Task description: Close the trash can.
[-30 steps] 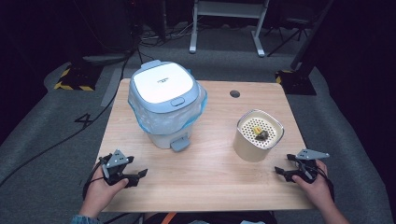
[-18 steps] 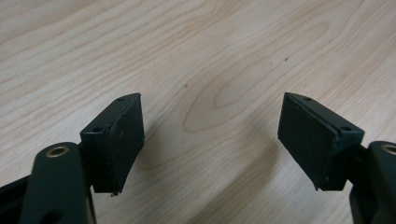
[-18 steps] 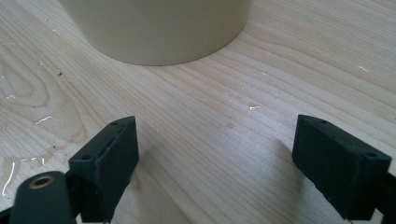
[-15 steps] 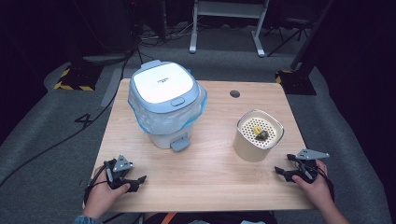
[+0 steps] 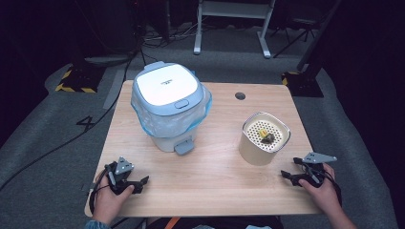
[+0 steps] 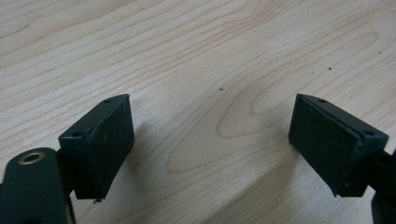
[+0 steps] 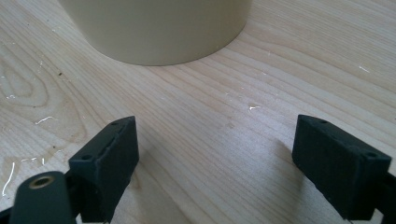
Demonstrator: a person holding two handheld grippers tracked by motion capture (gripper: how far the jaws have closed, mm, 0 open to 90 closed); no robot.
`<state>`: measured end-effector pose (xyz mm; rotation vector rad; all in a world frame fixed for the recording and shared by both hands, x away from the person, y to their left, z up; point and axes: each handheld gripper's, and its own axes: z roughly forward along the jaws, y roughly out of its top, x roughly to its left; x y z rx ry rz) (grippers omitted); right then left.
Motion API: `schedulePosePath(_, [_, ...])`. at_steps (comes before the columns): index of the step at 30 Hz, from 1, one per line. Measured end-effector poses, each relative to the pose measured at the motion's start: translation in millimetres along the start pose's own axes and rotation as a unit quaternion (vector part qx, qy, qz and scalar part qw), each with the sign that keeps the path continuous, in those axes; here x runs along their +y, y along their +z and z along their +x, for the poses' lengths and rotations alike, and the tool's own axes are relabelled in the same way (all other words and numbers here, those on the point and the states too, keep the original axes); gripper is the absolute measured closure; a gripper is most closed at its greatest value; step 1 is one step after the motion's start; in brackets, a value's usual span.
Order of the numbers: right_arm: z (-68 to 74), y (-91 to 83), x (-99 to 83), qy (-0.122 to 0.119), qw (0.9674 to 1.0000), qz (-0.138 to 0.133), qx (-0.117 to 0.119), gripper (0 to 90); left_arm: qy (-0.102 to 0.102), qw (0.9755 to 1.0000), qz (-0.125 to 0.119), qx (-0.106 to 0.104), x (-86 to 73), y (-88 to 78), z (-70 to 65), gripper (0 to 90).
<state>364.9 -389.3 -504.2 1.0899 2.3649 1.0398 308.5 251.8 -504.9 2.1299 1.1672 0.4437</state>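
Observation:
My left gripper (image 5: 142, 184) rests low over the wooden table (image 5: 219, 191) near its front left corner, pointing right. In the left gripper view it (image 6: 210, 135) is open, with bare wood between the jaws. My right gripper (image 5: 288, 178) sits near the front right edge, pointing left, open (image 7: 215, 149) and holding nothing. Just beyond it stands a cream cylindrical container (image 7: 159, 28). Its perforated top (image 5: 265, 132) carries a small yellow and dark scrap (image 5: 264, 136).
A white bin with a pale blue lid (image 5: 167, 90), a clear bag liner and a foot pedal (image 5: 184, 147) stands at the back left of the table. A round cable hole (image 5: 240, 96) is near the far edge. Cables and stands lie on the dark floor beyond.
My left gripper has slid slightly back and left toward the near edge. The right gripper, bin and container have not moved.

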Motion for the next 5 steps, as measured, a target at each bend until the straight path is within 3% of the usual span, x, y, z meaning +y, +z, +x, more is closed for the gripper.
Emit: schedulePosePath(5, [0.0,0.0,0.0,0.000,1.0000,0.000,0.000,14.7,-0.002,1.0000,0.001,0.002,0.3,0.2,-0.7,14.1])
